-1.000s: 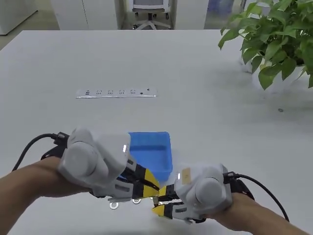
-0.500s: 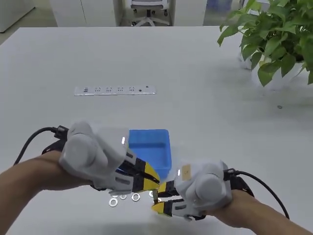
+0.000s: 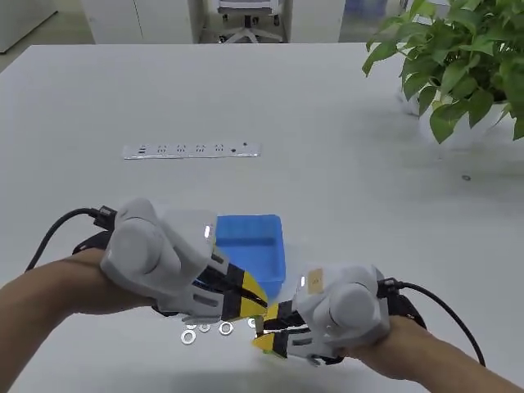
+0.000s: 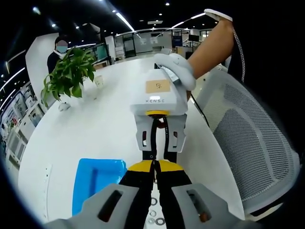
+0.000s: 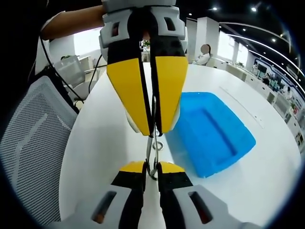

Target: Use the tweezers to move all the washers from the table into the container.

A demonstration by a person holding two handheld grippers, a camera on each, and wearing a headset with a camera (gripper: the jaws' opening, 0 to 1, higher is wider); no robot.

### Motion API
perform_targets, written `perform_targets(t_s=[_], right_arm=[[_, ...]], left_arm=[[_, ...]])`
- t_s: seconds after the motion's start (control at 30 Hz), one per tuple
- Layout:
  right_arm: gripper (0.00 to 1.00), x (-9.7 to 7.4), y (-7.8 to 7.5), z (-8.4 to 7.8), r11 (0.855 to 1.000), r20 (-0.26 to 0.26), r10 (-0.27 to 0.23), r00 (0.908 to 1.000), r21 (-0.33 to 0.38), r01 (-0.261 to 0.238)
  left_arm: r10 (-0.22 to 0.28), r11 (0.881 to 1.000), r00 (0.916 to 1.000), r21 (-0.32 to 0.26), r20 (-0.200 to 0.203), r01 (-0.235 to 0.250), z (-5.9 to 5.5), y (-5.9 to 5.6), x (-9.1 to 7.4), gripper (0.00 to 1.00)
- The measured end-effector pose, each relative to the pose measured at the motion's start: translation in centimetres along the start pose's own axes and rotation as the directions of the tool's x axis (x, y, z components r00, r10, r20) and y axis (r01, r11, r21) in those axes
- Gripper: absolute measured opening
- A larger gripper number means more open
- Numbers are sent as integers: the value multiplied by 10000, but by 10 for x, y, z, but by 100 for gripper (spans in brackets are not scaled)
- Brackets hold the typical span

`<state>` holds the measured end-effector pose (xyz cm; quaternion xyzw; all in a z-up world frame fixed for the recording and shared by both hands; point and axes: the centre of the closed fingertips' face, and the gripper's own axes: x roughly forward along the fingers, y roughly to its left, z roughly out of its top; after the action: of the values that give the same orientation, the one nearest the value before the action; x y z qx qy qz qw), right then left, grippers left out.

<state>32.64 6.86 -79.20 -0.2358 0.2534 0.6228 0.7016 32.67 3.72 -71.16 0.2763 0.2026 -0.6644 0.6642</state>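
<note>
- Left gripper [image 4: 155, 166] sits a touch farther from the desk's [image 3: 327, 123] near edge than 1 s ago. 4 washers [image 3: 205, 328] now show beneath it, where 2 showed.
- Where do they lie?
- Loose row, just on the near side of the container [image 3: 250, 246], close to the near edge. Container's visible floor holds none.
- Fingers?
- Both pairs narrow, pinched on the tweezers [image 5: 152, 152]. The right gripper [image 5: 151, 168] has 1 end, the left the other, tip to tip. Reads as a handover or regrip.
- Meaning for the task?
- Nothing transferred yet. Row is uncovered and reachable. Likely next: 1 gripper releases, and the other aims the tweezers at the nearest washer.
</note>
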Motion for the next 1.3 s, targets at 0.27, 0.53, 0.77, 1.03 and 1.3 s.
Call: perform_targets(t_s=[0.27, 0.53, 0.77, 1.03, 1.3], right_arm=[[10, 0, 0, 0, 10000, -54, 26, 10000, 67, -26], [10, -2, 1, 2, 10000, -100, -4, 9999, -34, 4], [10, -6, 3, 10, 10000, 7, -36, 10000, -7, 36], [10, -15, 4, 25, 9999, 24, -44, 10000, -104, 44], [10, -24, -1, 41, 9995, 132, -164, 9998, -259, 168]], left_arm=[[-22, 10000, 10000, 3, -54, 22, 0, -1, 0, 6], [-51, 10000, 9999, 76, -142, 52, 1, -3, -2, 6], [-112, 9999, 9998, 125, -185, 115, 7, -4, -10, 6], [-77, 9999, 9998, 143, -168, 79, 18, -4, -23, 6], [30, 9997, 9999, 253, -151, -26, 30, 1, -36, 6]])
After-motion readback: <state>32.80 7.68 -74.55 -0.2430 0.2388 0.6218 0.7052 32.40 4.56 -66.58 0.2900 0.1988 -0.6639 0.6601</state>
